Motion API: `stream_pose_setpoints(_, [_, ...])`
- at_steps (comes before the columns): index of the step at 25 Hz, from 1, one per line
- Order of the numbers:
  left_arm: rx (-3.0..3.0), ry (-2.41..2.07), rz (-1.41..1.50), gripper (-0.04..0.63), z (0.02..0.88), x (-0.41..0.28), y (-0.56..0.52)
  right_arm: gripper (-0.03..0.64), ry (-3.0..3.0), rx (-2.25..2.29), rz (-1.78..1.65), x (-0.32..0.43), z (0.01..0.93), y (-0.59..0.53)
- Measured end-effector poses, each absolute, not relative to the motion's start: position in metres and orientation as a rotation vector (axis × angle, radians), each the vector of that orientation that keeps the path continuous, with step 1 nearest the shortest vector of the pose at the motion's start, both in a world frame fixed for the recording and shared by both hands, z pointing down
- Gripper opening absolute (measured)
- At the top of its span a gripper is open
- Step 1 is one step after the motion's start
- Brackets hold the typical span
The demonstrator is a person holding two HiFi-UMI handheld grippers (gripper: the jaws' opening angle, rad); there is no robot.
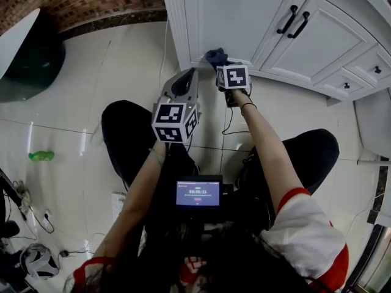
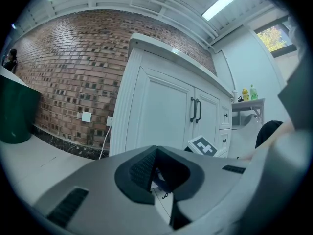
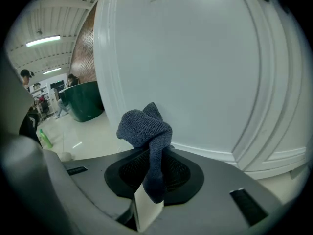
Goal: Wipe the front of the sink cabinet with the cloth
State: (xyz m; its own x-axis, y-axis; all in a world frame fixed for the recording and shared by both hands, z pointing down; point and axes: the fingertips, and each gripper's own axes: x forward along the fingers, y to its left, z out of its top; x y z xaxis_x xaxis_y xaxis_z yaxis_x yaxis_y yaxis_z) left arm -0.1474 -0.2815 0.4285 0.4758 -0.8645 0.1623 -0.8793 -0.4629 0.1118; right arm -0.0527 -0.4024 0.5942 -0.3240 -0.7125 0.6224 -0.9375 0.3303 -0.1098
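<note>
Nearest you, your left gripper (image 1: 183,85) hangs idle, jaws pressed together on nothing; keep it clear. Beyond it, your right gripper (image 3: 152,174) pinches the cloth (image 3: 145,127), a soft grey knit bunched into a knot. Its tip seems to touch the low left of the sink cabinet (image 1: 235,17). Lean in so more nap flattens on the smooth white door, then trace the moulded panel edges.

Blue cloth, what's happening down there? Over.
Right gripper shut on dark blue knitted cloth, at lower edge of white panelled cabinet door. Left gripper shut, empty, held back. Nothing in the way.
</note>
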Motion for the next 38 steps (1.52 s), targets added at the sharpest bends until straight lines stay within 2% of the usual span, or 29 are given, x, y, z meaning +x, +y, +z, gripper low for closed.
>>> stream_pose_setpoints(11, [2.610,-1.464,0.170,0.032,0.421,-0.097,-0.274,0.086,-1.968,1.674,0.700,0.098,0.590,-0.382])
stream_pose_setpoints(17, [2.647,-1.443,0.160,0.032,0.404,-0.061,-0.274,0.086,-2.033,1.674,0.729,0.111,0.563,-0.370])
stream_pose_setpoints(26, [2.718,-1.390,0.115,0.032,0.370,-0.002,-0.266,0.086,-2.183,1.646,0.555,0.149,0.440,-0.347])
stream_pose_setpoints(38, [2.893,-1.287,0.073,0.032,0.318,0.082,-0.254,0.086,-2.303,1.859,0.291,0.231,0.277,-0.342])
